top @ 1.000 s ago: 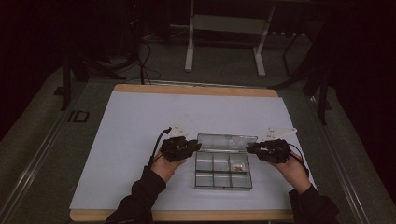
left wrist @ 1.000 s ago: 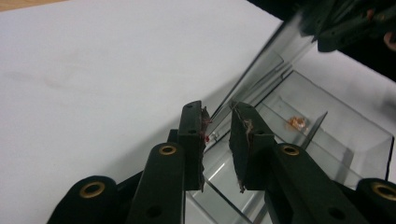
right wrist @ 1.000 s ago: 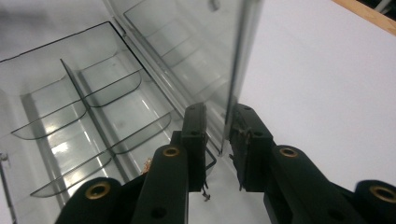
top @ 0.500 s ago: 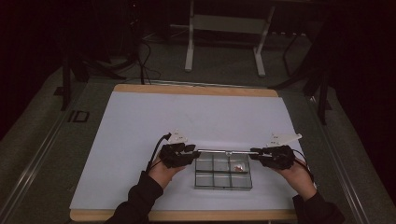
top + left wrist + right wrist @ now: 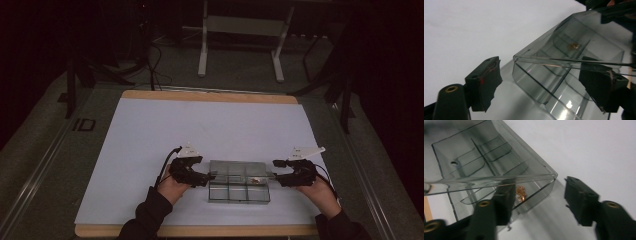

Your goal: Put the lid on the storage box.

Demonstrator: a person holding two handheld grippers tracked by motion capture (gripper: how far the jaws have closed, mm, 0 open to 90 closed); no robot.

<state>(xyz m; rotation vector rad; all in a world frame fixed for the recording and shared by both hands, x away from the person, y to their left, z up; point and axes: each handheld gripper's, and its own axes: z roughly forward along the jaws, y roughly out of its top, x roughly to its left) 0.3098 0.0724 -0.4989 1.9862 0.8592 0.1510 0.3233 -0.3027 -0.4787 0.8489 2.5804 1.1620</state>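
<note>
While shut, clear compartment box (image 5: 239,181) holds small coppery bits (image 5: 520,193).

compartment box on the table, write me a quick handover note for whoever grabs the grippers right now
Left gripper: jaws have just been opening, now apart at the left end of the clear compartment box, not clamping it.
Right gripper: jaws have just been opening, apart at the box's right end.
The box sits on the white mat, lid lowered over it. A small coppery piece lies in one compartment.
Done: lid brought down.
Left: probably back both grippers away; I can't tell if the lid is latched.
</note>
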